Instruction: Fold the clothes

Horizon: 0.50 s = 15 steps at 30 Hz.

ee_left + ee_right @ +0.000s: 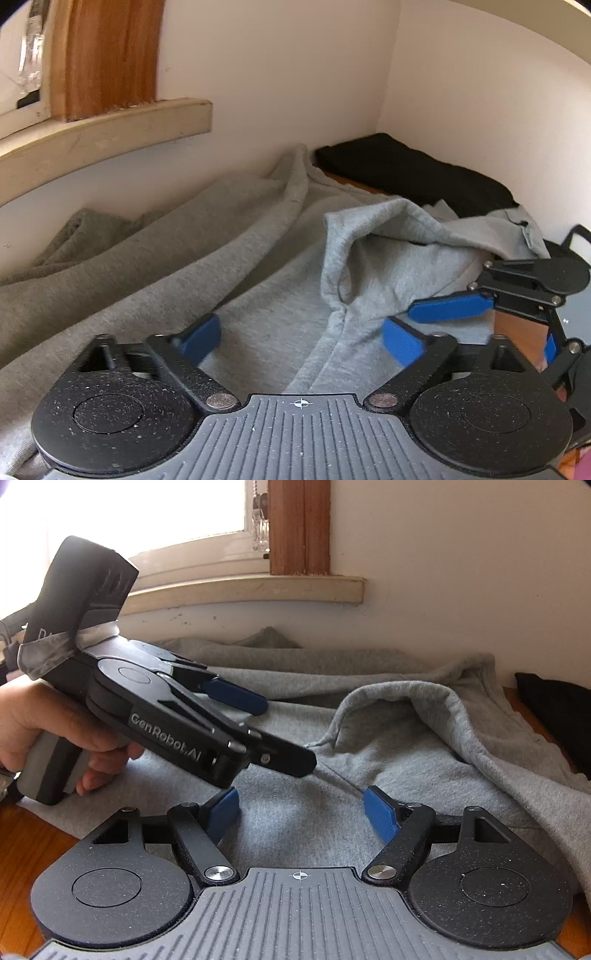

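Note:
A light grey hoodie lies spread over a wooden surface, its hood bunched up in a raised fold. My left gripper hovers over the hoodie's middle seam, open wide, nothing between its blue pads. My right gripper is to its right by the hood's lower edge. In the right wrist view my right gripper stands open over the hoodie, its pads clear of the cloth. A hand holds the left gripper ahead and to the left, pointing down at the fabric.
A folded black garment lies in the far right corner against the white walls. A darker grey-green cloth is bunched at the back left below the windowsill. Bare wood of the surface shows at the near left.

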{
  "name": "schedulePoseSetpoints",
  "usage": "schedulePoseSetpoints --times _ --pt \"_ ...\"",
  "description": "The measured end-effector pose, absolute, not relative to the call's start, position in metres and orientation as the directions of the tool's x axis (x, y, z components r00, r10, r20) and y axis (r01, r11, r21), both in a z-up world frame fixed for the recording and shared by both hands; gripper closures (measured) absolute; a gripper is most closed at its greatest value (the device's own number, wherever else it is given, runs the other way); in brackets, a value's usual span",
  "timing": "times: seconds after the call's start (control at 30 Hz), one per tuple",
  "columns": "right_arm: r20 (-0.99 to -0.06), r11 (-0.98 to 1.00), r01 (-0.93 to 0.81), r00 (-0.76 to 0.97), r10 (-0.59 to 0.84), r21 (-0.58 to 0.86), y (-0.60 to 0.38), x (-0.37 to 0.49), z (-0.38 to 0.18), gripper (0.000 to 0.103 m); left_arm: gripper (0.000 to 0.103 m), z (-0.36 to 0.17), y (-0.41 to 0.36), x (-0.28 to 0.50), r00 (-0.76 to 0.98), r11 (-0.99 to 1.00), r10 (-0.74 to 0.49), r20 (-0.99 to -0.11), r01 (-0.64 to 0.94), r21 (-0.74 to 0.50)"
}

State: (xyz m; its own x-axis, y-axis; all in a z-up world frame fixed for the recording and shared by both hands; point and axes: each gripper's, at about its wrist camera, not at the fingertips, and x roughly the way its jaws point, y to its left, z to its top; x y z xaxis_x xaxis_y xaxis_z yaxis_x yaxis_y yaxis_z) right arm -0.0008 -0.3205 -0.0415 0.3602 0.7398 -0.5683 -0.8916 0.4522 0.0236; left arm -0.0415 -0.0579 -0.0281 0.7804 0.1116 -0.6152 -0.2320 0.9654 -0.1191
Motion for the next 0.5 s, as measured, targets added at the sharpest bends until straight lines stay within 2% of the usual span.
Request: schedulePoseSetpoints --times 0.33,0.5 --pt "-0.562 0.460 -0.888 0.370 0.740 0.020 -0.322 -0.002 -0.041 0.028 0.000 -0.031 -0.064 -0.035 0.760 0.970 0.145 -0.633 -0.237 -0.062" --pt "-0.573 0.460 -0.888 0.387 0.723 -0.018 -0.343 -0.007 -0.034 0.029 0.000 -0.031 -0.061 -0.035 0.767 0.968 0.133 -0.628 -0.236 -0.083"
